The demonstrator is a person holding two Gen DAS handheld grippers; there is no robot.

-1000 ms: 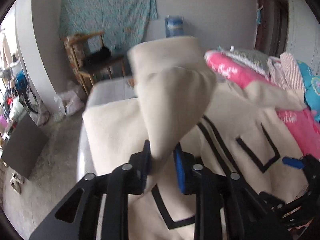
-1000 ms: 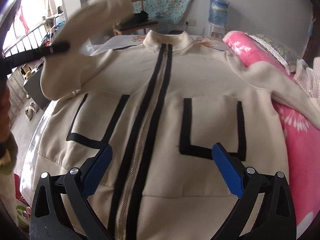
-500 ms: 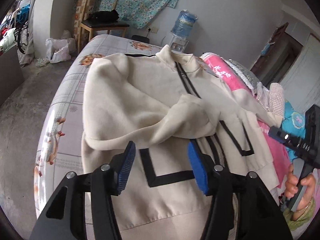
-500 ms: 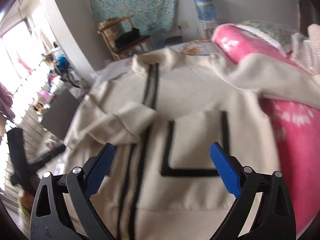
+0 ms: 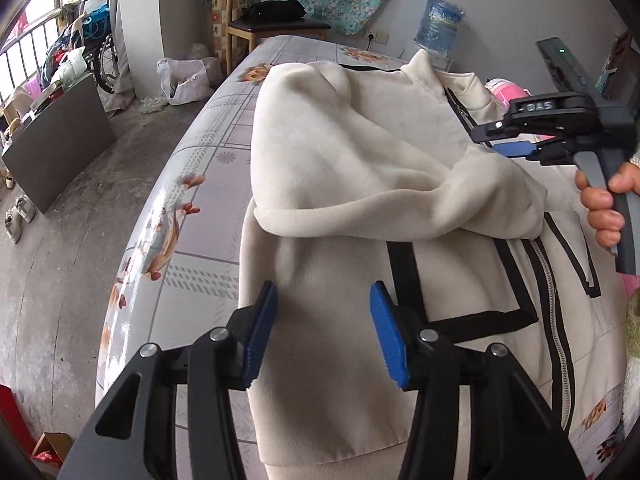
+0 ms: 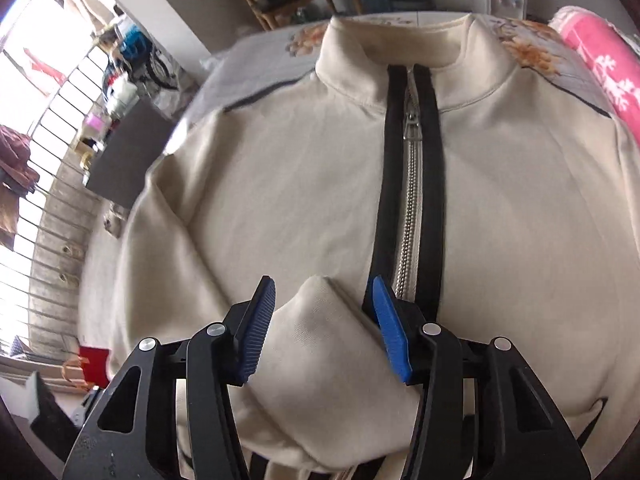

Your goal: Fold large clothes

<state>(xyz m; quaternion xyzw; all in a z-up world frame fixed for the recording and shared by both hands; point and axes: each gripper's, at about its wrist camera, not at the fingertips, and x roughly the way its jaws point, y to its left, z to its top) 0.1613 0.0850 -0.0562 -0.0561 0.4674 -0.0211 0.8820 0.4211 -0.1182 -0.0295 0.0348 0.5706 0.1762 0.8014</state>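
Left fingers: I see my left gripper [image 5: 320, 332] half spread and closing, blue pads just over the jacket's lower front, no cloth pinched between them.
Right fingers: my right gripper [image 6: 320, 320] is closing around the cuff end of the folded sleeve [image 6: 320, 344]; the cuff sits between the pads, and I cannot tell whether they press it yet.
Jacket place: the cream jacket [image 5: 360, 152] lies flat, front up, on the bed [image 5: 192, 184], near its left edge in the left wrist view.
Long axis: I read it running from hem, nearest both cameras, to stand collar [image 6: 400, 52] at the bed's far end; the zipper [image 6: 412, 184] follows that line, closed.
Sleeve: one sleeve is folded across the chest, its cuff beside the zipper's black trim.
Hidden: the hem is cut off behind my grippers; the other sleeve runs out of frame at the right; the left-side pocket outline is partly covered by the folded sleeve.
Hard to make out: the right wrist view is slightly motion-blurred at its left side.
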